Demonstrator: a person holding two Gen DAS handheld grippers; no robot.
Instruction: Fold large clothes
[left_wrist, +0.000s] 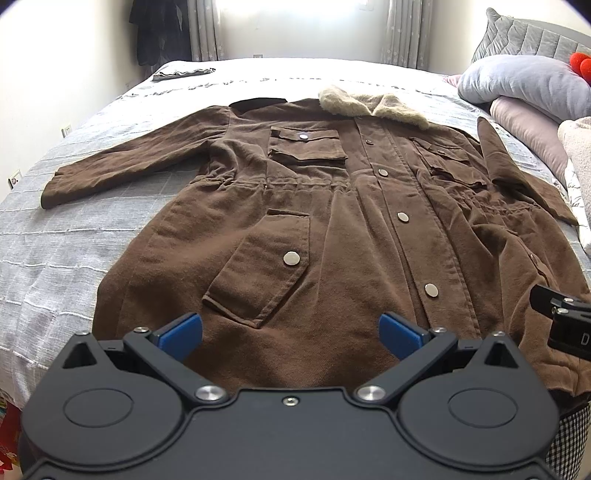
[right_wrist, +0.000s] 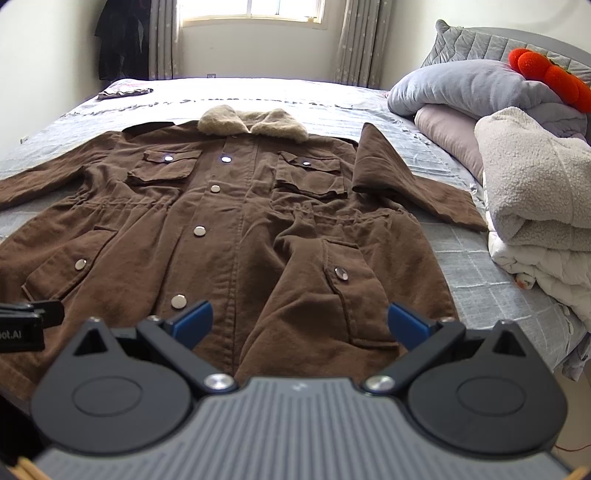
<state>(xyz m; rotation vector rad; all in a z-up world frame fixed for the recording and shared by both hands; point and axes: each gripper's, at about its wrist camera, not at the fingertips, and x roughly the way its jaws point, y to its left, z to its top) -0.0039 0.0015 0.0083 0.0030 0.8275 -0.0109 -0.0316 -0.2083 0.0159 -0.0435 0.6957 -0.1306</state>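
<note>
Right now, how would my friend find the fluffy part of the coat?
Look at the big grey bed, where a brown coat lies spread flat. Follow its row of silver snaps up to the far end. There sits the collar, the only pale, woolly beige piece on the smooth brown cloth.

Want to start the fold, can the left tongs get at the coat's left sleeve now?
Probably yes: the left tongs are open and empty, and the sleeve lies flat on the bed with nothing on it.

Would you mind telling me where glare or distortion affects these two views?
Left wrist view: the window is blown out white, and fisheye bends the bed edges. Right wrist view: the window is bright but framed, and two snaps on the brown coat glint.
</note>
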